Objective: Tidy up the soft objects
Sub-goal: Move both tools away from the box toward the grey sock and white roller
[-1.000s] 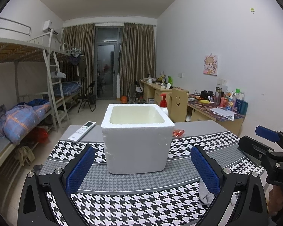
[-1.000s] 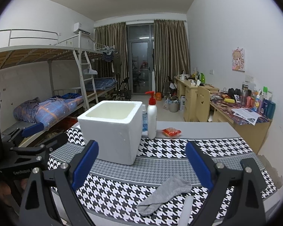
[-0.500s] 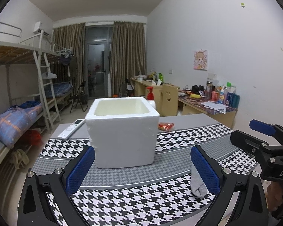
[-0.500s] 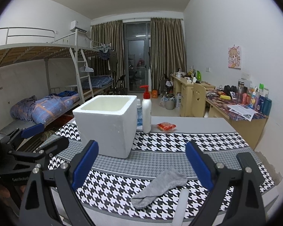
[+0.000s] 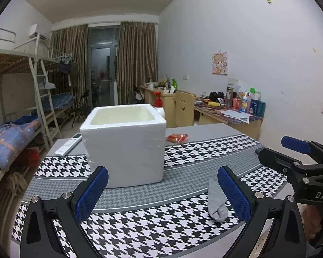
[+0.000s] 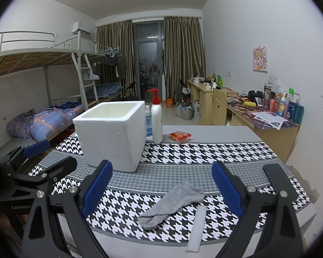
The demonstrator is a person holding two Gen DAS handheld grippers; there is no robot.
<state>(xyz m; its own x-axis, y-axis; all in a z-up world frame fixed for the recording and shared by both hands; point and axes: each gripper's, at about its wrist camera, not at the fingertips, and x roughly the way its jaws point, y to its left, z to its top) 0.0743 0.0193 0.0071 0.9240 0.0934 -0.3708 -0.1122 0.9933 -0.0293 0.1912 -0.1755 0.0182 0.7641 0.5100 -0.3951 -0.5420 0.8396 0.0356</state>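
Approach step: the right claw [image 6: 161, 185], wide open and empty, hangs just above the grey sock [image 6: 172, 204]; the left claw [image 5: 161, 190] likewise gapes empty. Next it must drop, pinch the sock, then carry it to the foam box [image 6: 112, 133] ahead-left.

White letters reading "DAS" are seen on the black body of the right gripper [image 5: 299, 148] in the left wrist view. Faint lettering is printed on the left gripper [image 6: 47, 154] in the right wrist view, too blurred to be read.
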